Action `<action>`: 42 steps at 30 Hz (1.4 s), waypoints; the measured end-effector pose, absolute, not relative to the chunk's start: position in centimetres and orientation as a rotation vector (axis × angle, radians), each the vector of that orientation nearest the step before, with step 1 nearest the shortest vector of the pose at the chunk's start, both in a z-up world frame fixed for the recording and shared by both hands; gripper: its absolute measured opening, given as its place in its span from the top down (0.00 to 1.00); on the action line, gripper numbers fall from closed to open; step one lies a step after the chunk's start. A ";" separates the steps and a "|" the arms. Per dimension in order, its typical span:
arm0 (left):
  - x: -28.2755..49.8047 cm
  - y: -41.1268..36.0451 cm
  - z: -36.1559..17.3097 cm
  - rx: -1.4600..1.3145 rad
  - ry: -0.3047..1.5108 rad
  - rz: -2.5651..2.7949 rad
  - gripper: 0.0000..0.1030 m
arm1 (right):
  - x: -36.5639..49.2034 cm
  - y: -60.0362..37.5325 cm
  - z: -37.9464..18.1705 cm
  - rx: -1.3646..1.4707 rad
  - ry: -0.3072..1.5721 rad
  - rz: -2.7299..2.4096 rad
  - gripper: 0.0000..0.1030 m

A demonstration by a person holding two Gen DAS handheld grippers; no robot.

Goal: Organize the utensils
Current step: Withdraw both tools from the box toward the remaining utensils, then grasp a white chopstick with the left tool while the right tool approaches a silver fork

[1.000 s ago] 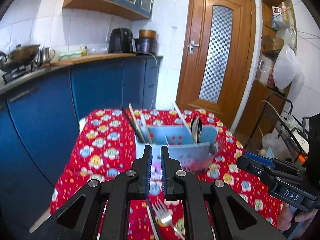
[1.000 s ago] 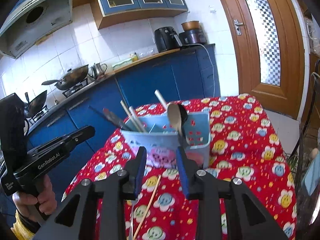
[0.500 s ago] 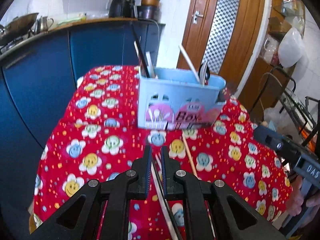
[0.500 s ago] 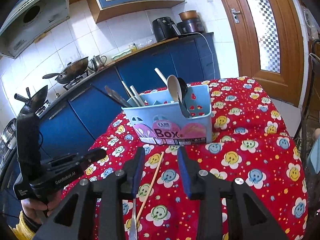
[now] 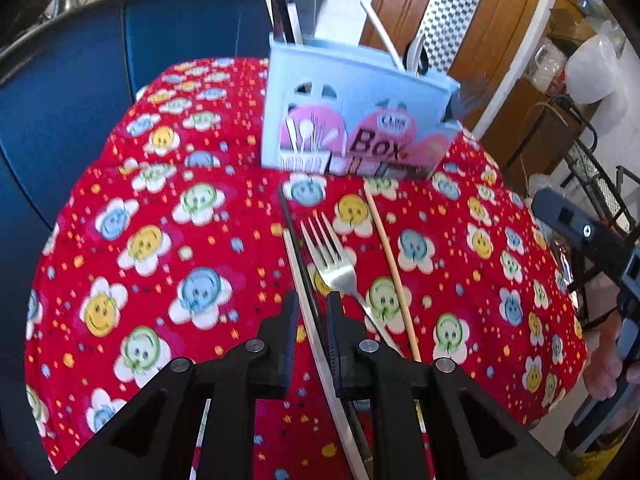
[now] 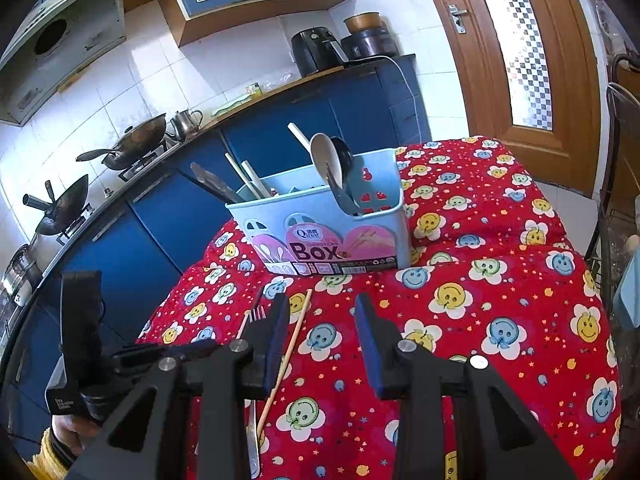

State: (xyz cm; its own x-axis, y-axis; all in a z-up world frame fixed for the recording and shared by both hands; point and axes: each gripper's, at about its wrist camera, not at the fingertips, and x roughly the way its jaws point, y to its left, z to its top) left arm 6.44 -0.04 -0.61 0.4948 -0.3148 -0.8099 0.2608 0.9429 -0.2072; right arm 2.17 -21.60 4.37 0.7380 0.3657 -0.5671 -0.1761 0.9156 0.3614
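A light blue utensil box (image 5: pixel 352 120) stands upright at the far side of the red flowered tablecloth (image 5: pixel 160 240), with spoons, chopsticks and a dark utensil sticking out of it. In front of it lie a metal fork (image 5: pixel 332 256), a wooden chopstick (image 5: pixel 390 264), and a pale chopstick paired with a dark one (image 5: pixel 298 264). My left gripper (image 5: pixel 312 304) hangs low over that pair with its jaws opening; the pair runs between the fingers, untouched by the pads. My right gripper (image 6: pixel 322 316) is open and empty, short of the box (image 6: pixel 320 232), just right of the wooden chopstick (image 6: pixel 290 344).
Blue kitchen cabinets (image 6: pixel 168 208) run along the left and behind the table. Woks (image 6: pixel 132 148) sit on the stove. A wooden door (image 6: pixel 532 60) is at the back right, and a dark metal rack (image 5: pixel 592 176) stands beside the table's right edge.
My left gripper has dropped toward the table and tipped downward; the loose chopsticks now lie between its fingers, which stand slightly wider apart. My right gripper has sunk a little.
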 end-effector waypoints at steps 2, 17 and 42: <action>6.3 -0.1 -1.1 -0.065 1.022 -0.360 0.86 | 2.2 -21.7 4.2 0.300 0.680 0.303 0.64; 6.1 0.1 -1.9 -0.119 1.067 -0.377 0.87 | 2.2 -22.2 4.0 0.310 0.678 0.302 0.64; 8.9 0.2 -1.8 -0.023 1.118 -0.339 0.95 | 2.6 -21.2 3.7 0.285 0.715 0.316 0.64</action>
